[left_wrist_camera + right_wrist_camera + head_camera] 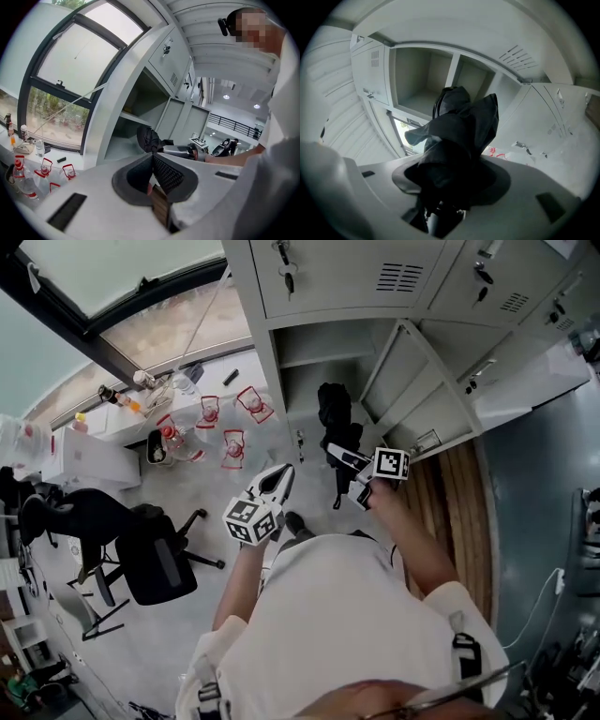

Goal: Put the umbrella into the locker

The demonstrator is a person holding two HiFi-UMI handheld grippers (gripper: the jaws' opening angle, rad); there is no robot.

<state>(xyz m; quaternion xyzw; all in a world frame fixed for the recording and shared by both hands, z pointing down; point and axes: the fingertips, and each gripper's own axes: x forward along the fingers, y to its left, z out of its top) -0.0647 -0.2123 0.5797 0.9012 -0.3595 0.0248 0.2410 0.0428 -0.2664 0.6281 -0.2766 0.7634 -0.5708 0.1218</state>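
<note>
Before open grey metal locker [309,371], clamped folded black fabric umbrella [334,413] in right gripper [347,470] for stowing; held left gripper [277,482] closed, empty.

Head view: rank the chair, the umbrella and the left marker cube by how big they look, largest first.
1. Chair
2. Umbrella
3. Left marker cube: plainly the smallest here, even though it is nearer the camera than the other two, which makes it look larger.
</note>
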